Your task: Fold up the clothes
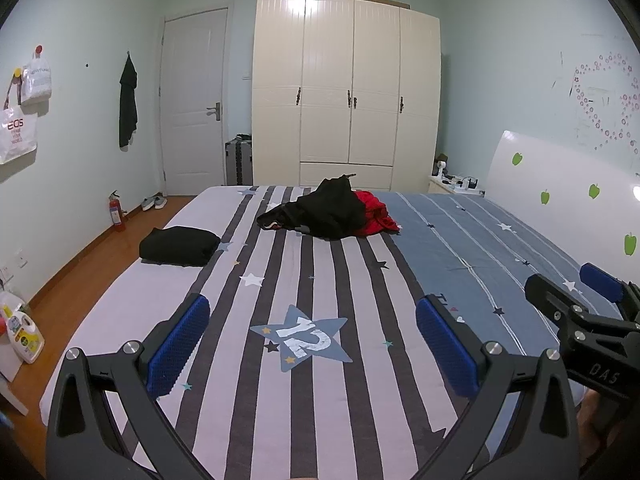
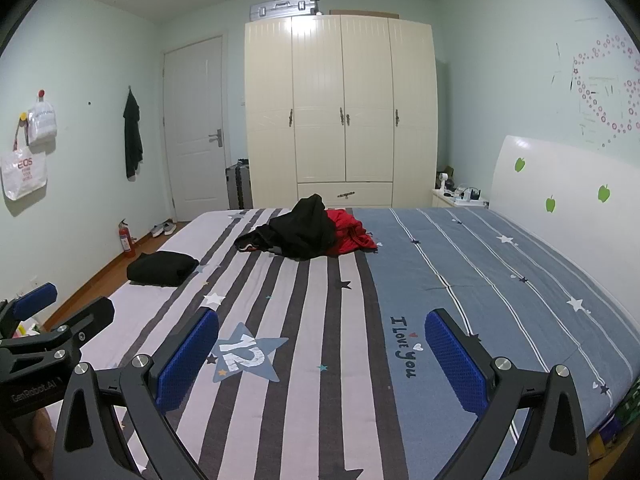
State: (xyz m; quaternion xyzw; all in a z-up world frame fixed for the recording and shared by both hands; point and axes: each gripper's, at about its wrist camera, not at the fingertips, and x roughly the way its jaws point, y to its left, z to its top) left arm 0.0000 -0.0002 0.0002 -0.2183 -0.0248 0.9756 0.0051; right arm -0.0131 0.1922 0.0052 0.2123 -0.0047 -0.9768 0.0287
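Looks like one black piece [image 1: 180, 246] is already folded at the bed's [image 1: 460, 240] left edge, the black-and-red heap [image 1: 332, 212] mid-frame still waits, and both tools, left [image 1: 312, 346] and right [image 2: 322, 360], hang wide open and empty.

Bed [image 1: 460, 240]: set before the wardrobe [image 1: 348, 92].
Heap of clothes [image 1: 328, 212]: laid on the bed's far middle.
Folded garment [image 1: 180, 246]: placed at the bed's left edge, apart from the heap.
Door [image 1: 194, 100]: left of the wardrobe.

Folded black garment [image 1: 180, 245] near bed edge, crumpled black [image 1: 320, 212] and red clothes [image 1: 376, 214] heaped mid-bed, perhaps overlapping
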